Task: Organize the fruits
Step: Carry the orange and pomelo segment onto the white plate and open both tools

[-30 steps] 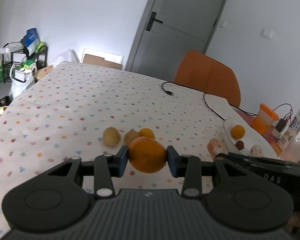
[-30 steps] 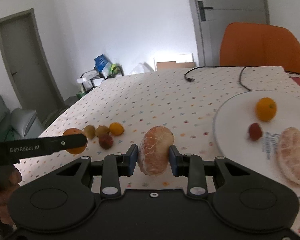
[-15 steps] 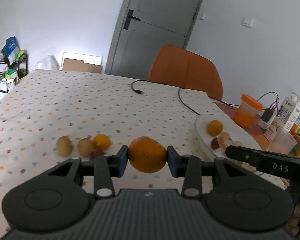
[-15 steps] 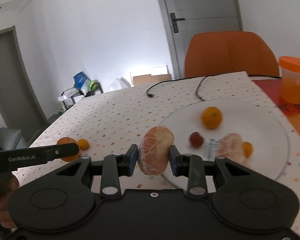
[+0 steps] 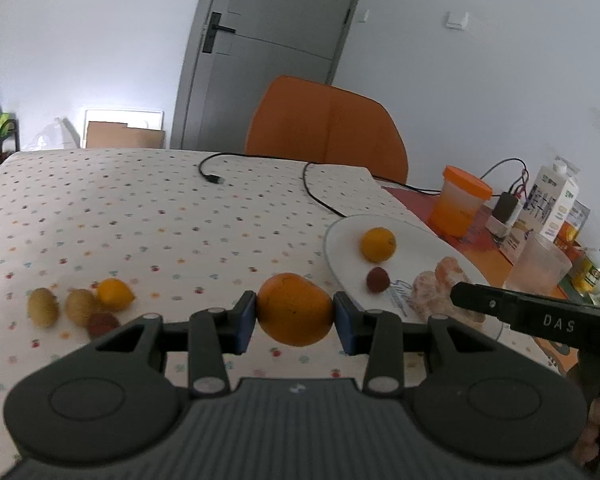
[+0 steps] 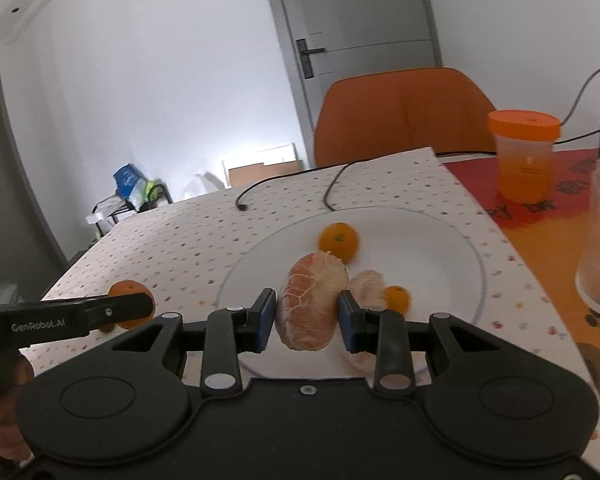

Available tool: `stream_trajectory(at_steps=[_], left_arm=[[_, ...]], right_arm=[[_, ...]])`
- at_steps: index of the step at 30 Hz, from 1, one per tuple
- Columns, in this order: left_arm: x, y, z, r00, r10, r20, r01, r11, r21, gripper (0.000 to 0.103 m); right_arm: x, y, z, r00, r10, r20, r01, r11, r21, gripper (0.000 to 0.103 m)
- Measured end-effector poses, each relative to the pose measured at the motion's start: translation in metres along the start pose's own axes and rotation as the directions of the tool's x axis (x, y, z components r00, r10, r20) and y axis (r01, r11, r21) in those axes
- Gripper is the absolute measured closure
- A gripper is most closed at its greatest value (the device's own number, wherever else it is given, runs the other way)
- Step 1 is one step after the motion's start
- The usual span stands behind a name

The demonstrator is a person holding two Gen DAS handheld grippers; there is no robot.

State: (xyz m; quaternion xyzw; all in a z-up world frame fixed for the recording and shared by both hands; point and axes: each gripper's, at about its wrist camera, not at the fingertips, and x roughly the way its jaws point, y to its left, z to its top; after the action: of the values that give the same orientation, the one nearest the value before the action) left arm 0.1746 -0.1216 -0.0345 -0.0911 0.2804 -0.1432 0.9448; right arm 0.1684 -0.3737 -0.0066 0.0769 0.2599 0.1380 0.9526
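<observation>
Two tongs are loaded: the left tongs [image 5: 295, 318] clamp a whole orange [image 5: 294, 309] above the dotted worktop [image 5: 140, 208], just left of the white plate [image 5: 344, 236]. The right tongs [image 6: 307, 320] pinch a peeled citrus piece [image 6: 310, 306] over that plate (which carries a small orange [image 6: 339, 241] and another peeled piece [image 6: 366, 282]).
</observation>
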Motion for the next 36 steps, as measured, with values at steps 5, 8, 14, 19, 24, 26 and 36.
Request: stream_trajectory(at_steps=[5, 8, 14, 19, 24, 26, 36], left_arm=[[0.008, -0.013, 0.002, 1.000, -0.017, -0.008, 0.017, 1.000, 0.024, 0.063], [0.012, -0.021, 0.003, 1.000, -0.027, -0.011, 0.028, 0.999, 0.037, 0.063], [0.020, -0.035, 0.003, 0.999, -0.048, -0.019, 0.049, 0.997, 0.056, 0.063], [0.028, -0.044, 0.005, 0.998, -0.060, -0.028, 0.062, 0.995, 0.073, 0.063], [0.034, -0.054, 0.009, 0.997, -0.075, -0.028, 0.077, 0.994, 0.082, 0.063], [0.035, -0.056, 0.010, 0.997, -0.079, -0.018, 0.081, 0.994, 0.077, 0.062], [0.031, -0.049, 0.010, 0.999, -0.044, -0.011, 0.044, 0.997, 0.067, 0.058]], right_arm=[[-0.004, -0.016, -0.001, 0.999, -0.032, 0.012, 0.032, 0.999, 0.024, 0.071], [-0.005, -0.025, -0.002, 0.998, -0.055, 0.013, 0.055, 0.998, 0.036, 0.071], [-0.006, -0.041, -0.004, 0.996, -0.089, 0.018, 0.088, 0.994, 0.059, 0.071], [-0.012, -0.046, -0.002, 0.993, -0.105, 0.046, 0.102, 0.993, 0.062, 0.047], [-0.018, -0.049, -0.004, 0.994, -0.103, 0.042, 0.099, 0.992, 0.077, 0.047], [-0.019, -0.052, -0.005, 0.994, -0.102, 0.039, 0.099, 0.991, 0.089, 0.047], [-0.019, -0.054, -0.007, 0.996, -0.088, 0.032, 0.084, 0.990, 0.111, 0.047]])
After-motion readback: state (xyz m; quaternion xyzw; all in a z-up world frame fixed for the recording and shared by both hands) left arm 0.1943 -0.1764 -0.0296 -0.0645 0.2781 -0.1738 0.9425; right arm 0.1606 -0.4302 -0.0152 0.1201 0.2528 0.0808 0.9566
